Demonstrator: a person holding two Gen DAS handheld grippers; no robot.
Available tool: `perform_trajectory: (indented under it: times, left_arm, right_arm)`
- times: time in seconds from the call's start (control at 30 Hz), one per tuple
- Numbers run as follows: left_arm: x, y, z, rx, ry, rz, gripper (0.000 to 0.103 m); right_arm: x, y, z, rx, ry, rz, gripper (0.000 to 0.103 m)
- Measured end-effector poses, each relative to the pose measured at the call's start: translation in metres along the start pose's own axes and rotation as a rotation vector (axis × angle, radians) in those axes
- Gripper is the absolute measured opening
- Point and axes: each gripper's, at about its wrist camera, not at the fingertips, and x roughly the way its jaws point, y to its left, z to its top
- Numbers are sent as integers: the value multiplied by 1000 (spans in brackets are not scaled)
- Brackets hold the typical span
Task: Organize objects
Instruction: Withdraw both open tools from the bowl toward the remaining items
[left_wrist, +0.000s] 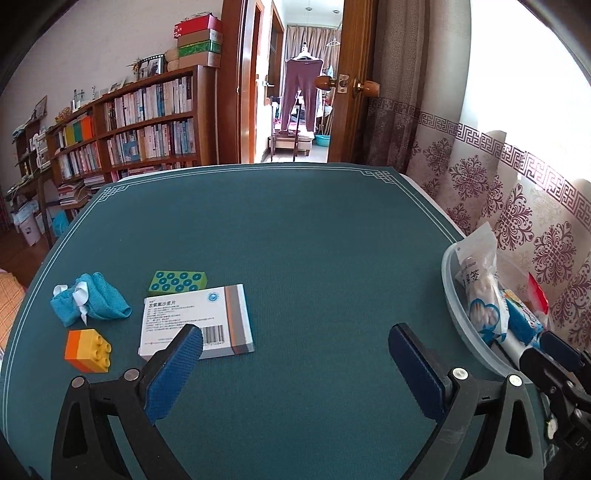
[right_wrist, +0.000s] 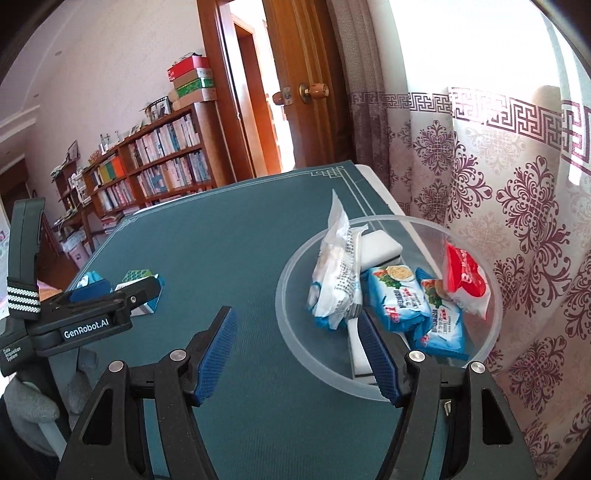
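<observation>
Objects to be sorted lie in two groups on the green tabletop (left_wrist: 295, 229). At its left side, seen from the left wrist, a white medicine box (left_wrist: 197, 321) lies flat, with a green studded block (left_wrist: 178, 281) touching its far edge, a crumpled blue cloth (left_wrist: 90, 304) just beside it to the left, and an orange and yellow brick (left_wrist: 88, 349) near the cloth's front. At the right edge stands a clear plastic bowl (right_wrist: 295, 332) holding a white bag of cotton swabs (right_wrist: 334, 284) leaning upright, two blue snack packets (right_wrist: 413, 306), a red packet (right_wrist: 465, 277) against the far wall, and a white sponge (right_wrist: 380, 245) behind the bag.

Left tongs (left_wrist: 295, 354) stand wide open above bare tabletop, gripping nothing; one fingertip overlaps the medicine box's near corner in the view. Right tongs (right_wrist: 299, 354) are about half open and empty, one finger over the bowl's near rim, the other outside it
</observation>
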Motion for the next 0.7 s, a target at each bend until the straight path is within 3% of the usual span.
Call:
perform_trajectory:
  times: [0.5, 0.7]
  left_arm:
    - [2, 99, -16, -123, 13, 218, 102]
    - [4, 125, -22, -160, 25, 262, 102]
  right_arm:
    - [26, 59, -12, -72, 82, 80, 69]
    - [37, 77, -16, -97, 113, 108, 69]
